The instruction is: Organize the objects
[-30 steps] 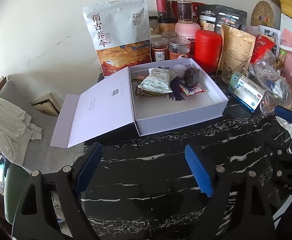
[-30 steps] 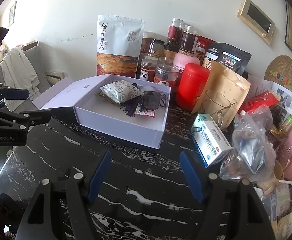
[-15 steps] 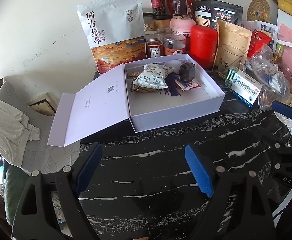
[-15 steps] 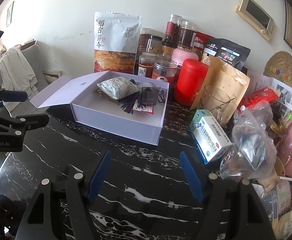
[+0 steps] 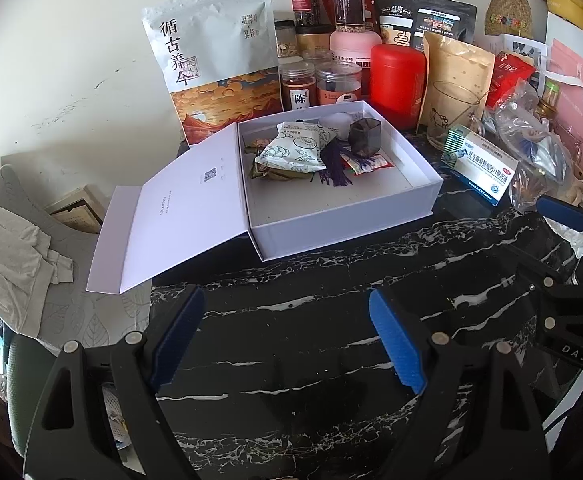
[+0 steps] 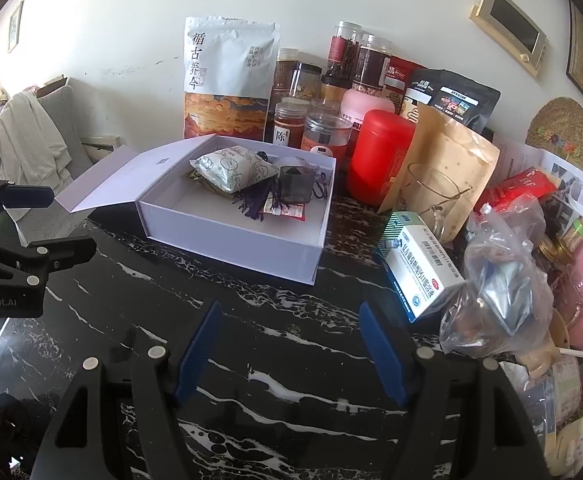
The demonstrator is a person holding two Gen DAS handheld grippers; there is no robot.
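Hovering over the black marble table (image 5: pixel 291 360), the left gripper (image 5: pixel 287 332) has its blue pads spread apart with nothing between them; the right gripper (image 6: pixel 291 344) is likewise parted and empty. Ahead of both lies the white box (image 5: pixel 347 228) — its lid (image 5: pixel 179 216) folded flat to the left, out over the table's edge. Inside, toward the back, sit a patterned pouch (image 5: pixel 295 148), a purple tassel (image 5: pixel 337 164), a small dark cup (image 5: pixel 365 136) and a red sachet (image 5: pixel 367 164); the front half of the box floor is bare.

Clutter crowds the far and right sides. A tall white bag (image 5: pixel 215 64) stands against the wall behind the box, with jars (image 5: pixel 319 76) and a red canister (image 5: pixel 397 80) just beside it. A glass mug (image 5: pixel 451 116) stands in front of a tan pouch (image 5: pixel 459 64), and a blue-and-white medicine carton (image 6: pixel 419 268) lies to the right of the box — next to a crumpled clear plastic bag (image 6: pixel 499 276). A grey garment (image 5: pixel 7 256) drapes over a chair beyond the table's left edge.
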